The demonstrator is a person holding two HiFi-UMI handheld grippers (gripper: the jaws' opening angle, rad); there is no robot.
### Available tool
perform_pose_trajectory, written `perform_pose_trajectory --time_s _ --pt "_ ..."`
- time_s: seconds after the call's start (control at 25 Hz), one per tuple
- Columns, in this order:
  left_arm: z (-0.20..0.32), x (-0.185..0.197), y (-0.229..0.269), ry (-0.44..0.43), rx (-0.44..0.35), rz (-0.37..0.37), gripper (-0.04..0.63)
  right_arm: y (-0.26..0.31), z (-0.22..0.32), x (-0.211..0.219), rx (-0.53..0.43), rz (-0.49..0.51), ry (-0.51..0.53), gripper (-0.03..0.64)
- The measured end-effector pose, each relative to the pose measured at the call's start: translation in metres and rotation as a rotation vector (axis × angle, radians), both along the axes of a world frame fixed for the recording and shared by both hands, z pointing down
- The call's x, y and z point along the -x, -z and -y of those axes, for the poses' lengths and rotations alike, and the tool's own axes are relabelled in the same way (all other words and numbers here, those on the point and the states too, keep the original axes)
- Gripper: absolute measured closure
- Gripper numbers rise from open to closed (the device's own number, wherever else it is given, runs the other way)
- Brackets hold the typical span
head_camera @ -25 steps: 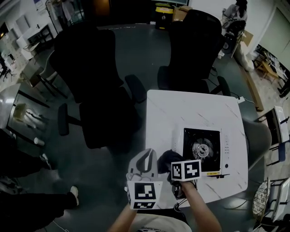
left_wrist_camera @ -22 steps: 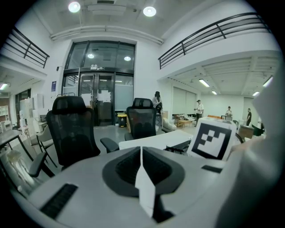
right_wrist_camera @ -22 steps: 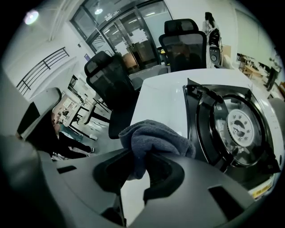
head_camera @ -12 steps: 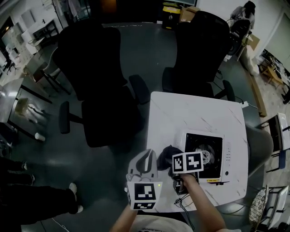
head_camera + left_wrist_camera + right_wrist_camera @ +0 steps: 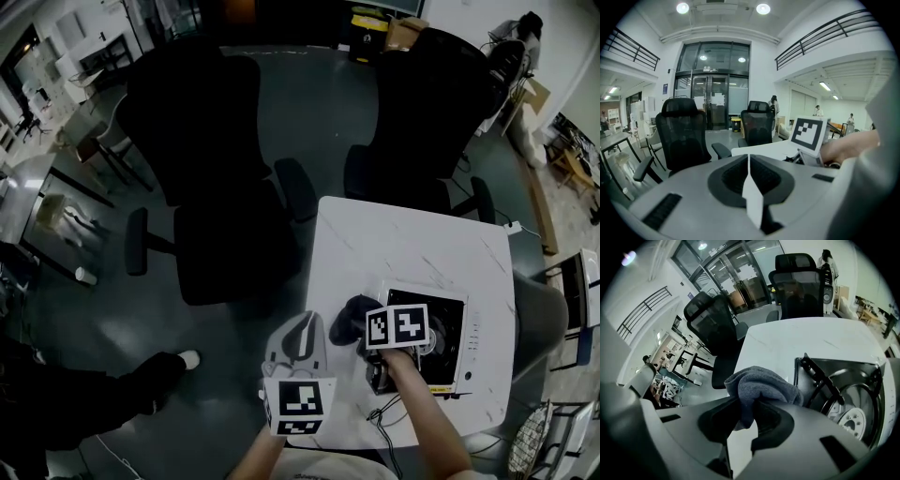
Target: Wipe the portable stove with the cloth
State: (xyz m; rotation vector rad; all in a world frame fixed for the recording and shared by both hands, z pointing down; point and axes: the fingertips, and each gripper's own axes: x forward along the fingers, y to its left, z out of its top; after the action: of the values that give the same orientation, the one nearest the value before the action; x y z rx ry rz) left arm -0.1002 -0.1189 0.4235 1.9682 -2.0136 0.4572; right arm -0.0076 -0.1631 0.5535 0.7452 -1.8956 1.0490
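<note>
White table (image 5: 403, 234) carries stove (image 5: 848, 394) near-right, right gripper (image 5: 746, 418) clamped on cloth (image 5: 761, 387) beside its left edge, likely soft and floppy so grip bunched, left gripper (image 5: 750, 187) closed, empty.

Dim and murky from above: chairs (image 5: 211, 141) sink to black, only the white table (image 5: 403, 244) glows. Ceiling lights (image 5: 682, 7) brighten both gripper views (strong fisheye, dark corners); the left gripper (image 5: 749, 164) blurs near the lens, the cloth (image 5: 761, 383) less so.
</note>
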Motion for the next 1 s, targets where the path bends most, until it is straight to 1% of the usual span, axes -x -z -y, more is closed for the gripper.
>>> perform_pose_trajectory --time_s 0.4,0.6,0.8,1.0 --pt "0.010 0.002 -0.002 0.044 0.013 -0.004 0.572 0.008 0.051 0.005 -0.031 0.015 -0.025 0.528" --pt "0.011 0.004 -0.002 0.064 0.020 0.007 0.574 0.015 0.063 0.010 -0.055 0.038 -0.034 0.528" --pt "0.008 0.003 0.001 0.080 0.018 0.007 0.574 0.033 0.060 0.020 -0.123 0.078 -0.028 0.528" --pt "0.007 0.002 0.006 0.081 0.003 0.014 0.572 0.062 0.051 0.028 -0.244 0.157 -0.012 0.528"
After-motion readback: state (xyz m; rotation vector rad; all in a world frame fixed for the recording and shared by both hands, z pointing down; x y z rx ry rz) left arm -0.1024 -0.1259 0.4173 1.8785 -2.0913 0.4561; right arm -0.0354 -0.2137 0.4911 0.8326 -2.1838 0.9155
